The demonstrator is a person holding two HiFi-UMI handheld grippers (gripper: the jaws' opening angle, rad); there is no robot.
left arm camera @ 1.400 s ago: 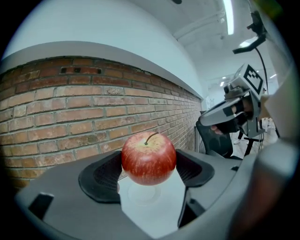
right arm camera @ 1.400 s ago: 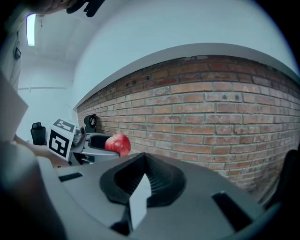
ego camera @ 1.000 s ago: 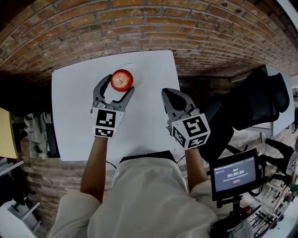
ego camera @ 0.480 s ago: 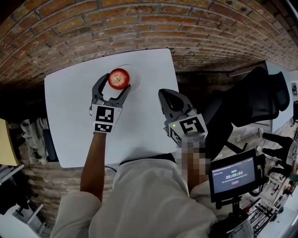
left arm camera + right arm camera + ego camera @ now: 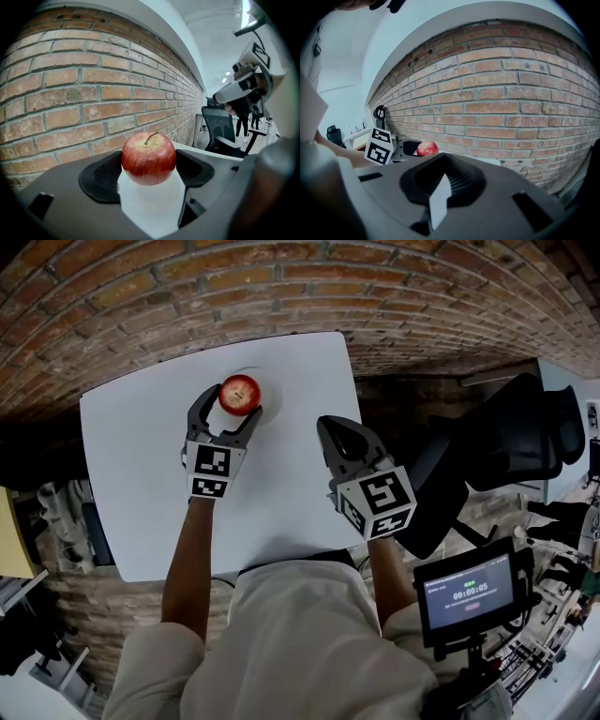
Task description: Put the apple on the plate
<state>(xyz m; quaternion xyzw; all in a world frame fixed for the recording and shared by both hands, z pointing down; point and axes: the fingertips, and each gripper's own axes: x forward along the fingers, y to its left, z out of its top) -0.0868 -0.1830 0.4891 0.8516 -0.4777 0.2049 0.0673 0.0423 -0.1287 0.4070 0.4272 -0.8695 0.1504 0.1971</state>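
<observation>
A red apple (image 5: pixel 240 393) sits on a white plate (image 5: pixel 266 382) near the far edge of the white table (image 5: pixel 141 474). My left gripper (image 5: pixel 230 412) is shut on the apple, one jaw on each side. In the left gripper view the apple (image 5: pixel 148 158) fills the gap between the black pads (image 5: pixel 101 176), with the plate (image 5: pixel 151 199) right under it. My right gripper (image 5: pixel 345 441) is shut and holds nothing, at the table's right edge. The right gripper view shows the right gripper (image 5: pixel 439 187) with only a thin slit between its jaws, and the apple (image 5: pixel 427 148) far off at the left.
A brick wall (image 5: pixel 281 287) runs close behind the table's far edge. A black office chair (image 5: pixel 506 442) stands to the right. A small screen on a stand (image 5: pixel 466 591) is at the lower right. Shelving (image 5: pixel 66 512) lies left of the table.
The left gripper and the apple have shifted a little farther from me, toward the wall, over the plate. The right gripper has stayed about where it was.
</observation>
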